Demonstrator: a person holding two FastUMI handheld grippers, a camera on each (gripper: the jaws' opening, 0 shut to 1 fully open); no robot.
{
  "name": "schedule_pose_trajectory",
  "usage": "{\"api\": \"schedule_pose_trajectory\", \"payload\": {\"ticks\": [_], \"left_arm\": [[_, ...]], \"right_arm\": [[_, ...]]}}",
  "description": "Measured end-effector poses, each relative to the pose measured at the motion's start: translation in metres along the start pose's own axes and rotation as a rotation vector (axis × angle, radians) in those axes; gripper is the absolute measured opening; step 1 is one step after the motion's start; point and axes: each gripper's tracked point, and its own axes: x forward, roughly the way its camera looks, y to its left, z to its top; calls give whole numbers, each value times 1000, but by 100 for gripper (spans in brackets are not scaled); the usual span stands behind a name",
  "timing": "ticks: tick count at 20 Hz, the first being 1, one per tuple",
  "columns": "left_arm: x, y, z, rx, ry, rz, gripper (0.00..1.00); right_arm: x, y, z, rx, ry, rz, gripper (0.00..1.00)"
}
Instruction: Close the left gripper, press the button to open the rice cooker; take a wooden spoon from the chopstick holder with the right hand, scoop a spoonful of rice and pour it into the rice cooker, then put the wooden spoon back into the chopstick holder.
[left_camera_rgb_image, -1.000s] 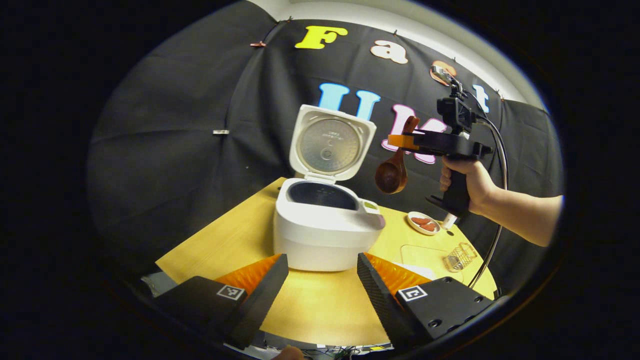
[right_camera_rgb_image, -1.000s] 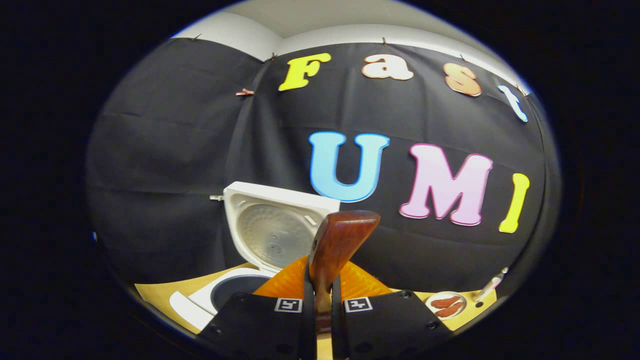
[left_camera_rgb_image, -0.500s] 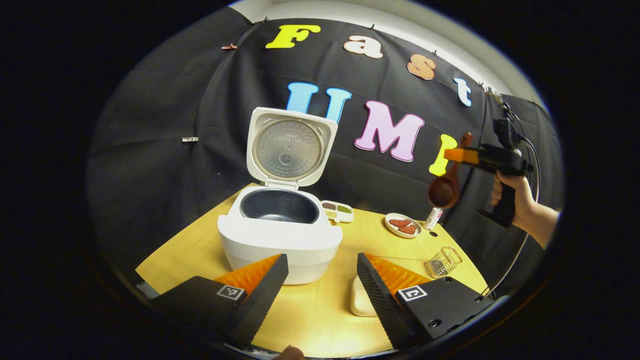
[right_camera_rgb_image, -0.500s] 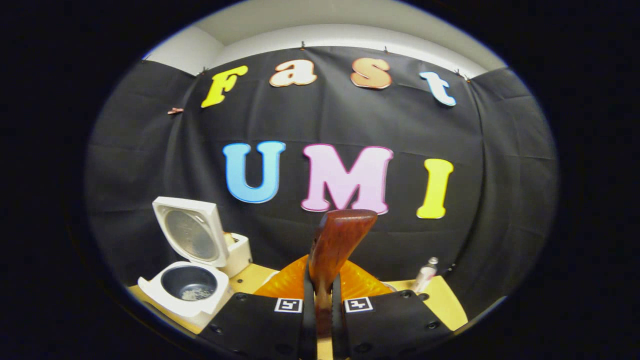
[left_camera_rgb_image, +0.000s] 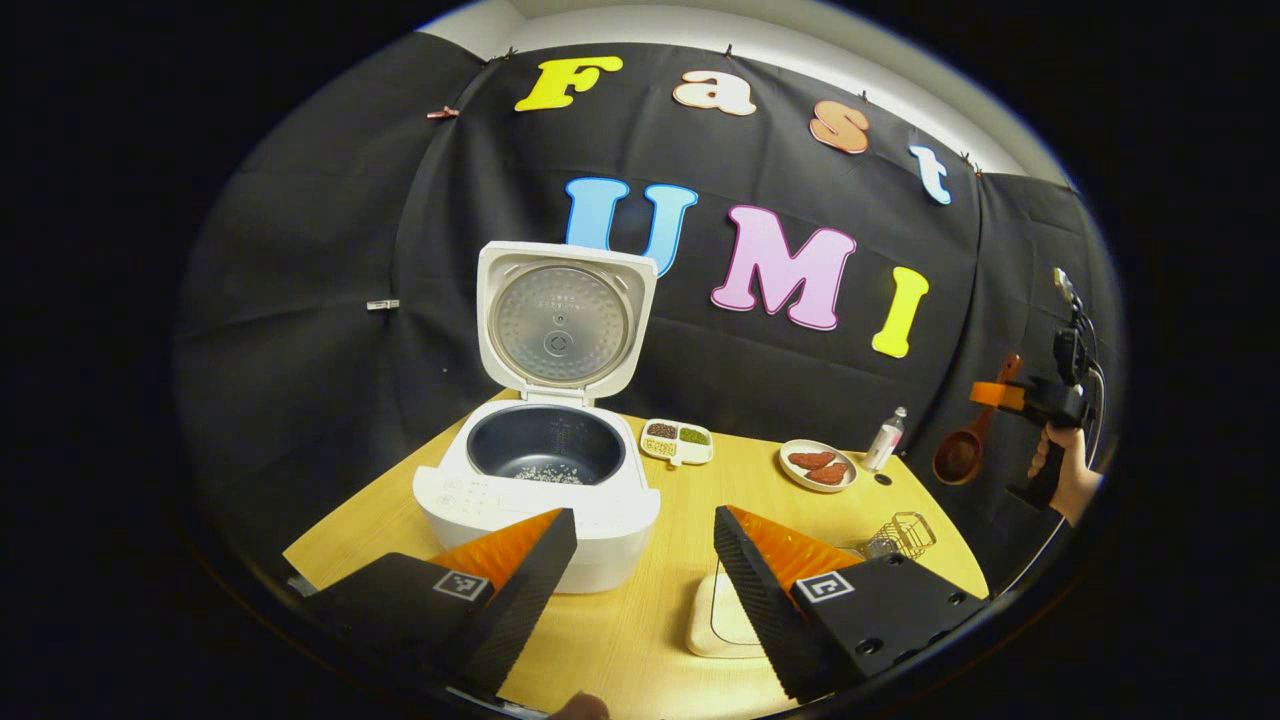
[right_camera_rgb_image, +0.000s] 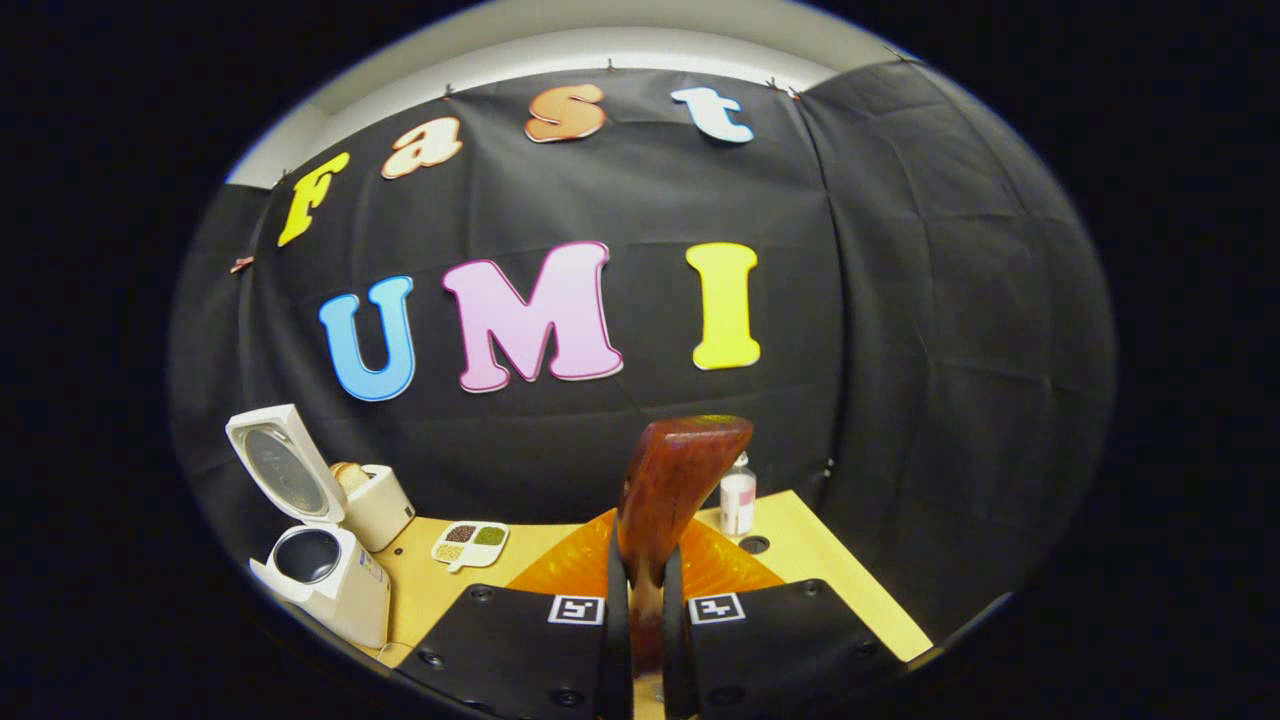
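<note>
The open white plastic rice cooker (left_camera_rgb_image: 540, 490) has a silvery, dimpled metal plate inside its raised lid and a dark grey inner pot with a scatter of white grains at the bottom. It stands on the pale yellow wood-grain tabletop (left_camera_rgb_image: 660, 620). The glossy reddish-brown wooden spoon (right_camera_rgb_image: 668, 500) shows darker streaks along its handle. A small white divided dish (left_camera_rgb_image: 677, 442) holds brown, green and yellowish fills. The round white plate (left_camera_rgb_image: 818, 466) carries red-brown pieces. The small clear bottle (left_camera_rgb_image: 886, 438) has a white label; in the right gripper view that label looks pinkish. The wire chopstick holder (left_camera_rgb_image: 903, 533) is silvery metal. A cream rounded-square pad (left_camera_rgb_image: 712, 625) has a thin darker outline.
</note>
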Motion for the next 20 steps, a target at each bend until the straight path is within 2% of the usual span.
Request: {"api": "schedule_pose_trajectory", "payload": {"ticks": [4,8,16,20], "left_arm": [[2,-13,-1,-15,21,39,95],[0,-22,-1,20,30,70,95],[1,-38,-3,48,46,96,95],[4,-44,2,64,44,93,95]], "right_arm": [[6,-37,-57,79,90,-40,16],[16,-51,-97,132,158,-52,16],[25,-51,-157,119,241,-47,16],[25,-59,-181,145,294,-77,16]]}}
